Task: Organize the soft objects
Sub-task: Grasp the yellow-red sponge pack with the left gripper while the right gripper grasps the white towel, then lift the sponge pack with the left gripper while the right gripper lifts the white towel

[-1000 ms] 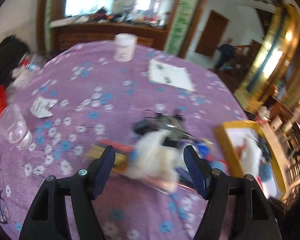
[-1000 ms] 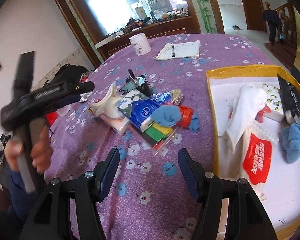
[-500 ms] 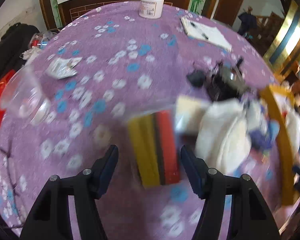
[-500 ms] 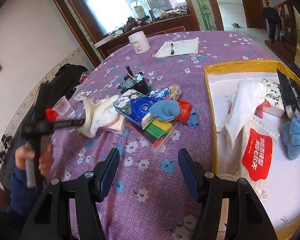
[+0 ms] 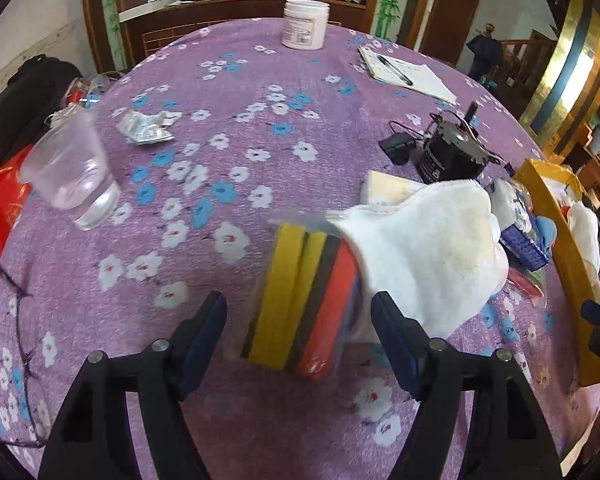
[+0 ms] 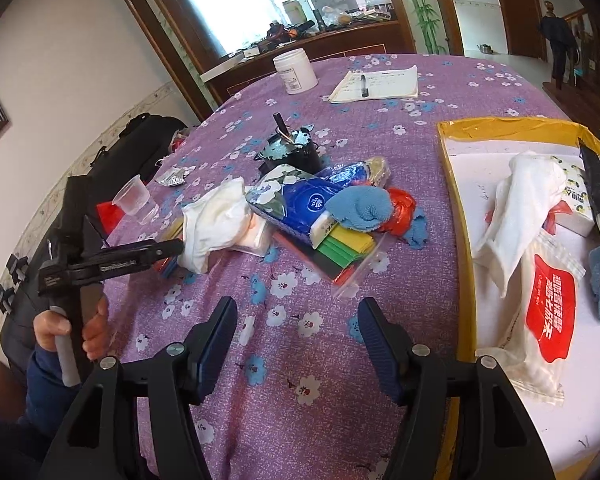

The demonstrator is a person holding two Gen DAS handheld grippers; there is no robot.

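Nearer now: striped, blocky sponge pack [image 5: 304, 300].

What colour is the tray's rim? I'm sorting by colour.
Yellow-gold; the tray shows best in the right wrist view.

Bare cloth [image 6: 300, 364] ahead; sponge pack [image 5: 300, 300] fills left opening jaws; cup [image 5: 74, 178] far left.

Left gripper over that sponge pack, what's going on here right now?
The left gripper straddles the pack of coloured sponges beside the white cloth; its jaws are opening and the pads aren't pressing on it. The right gripper hovers with nothing between its opening jaws over the purple tablecloth. Some soft items already lie in the yellow-rimmed tray.
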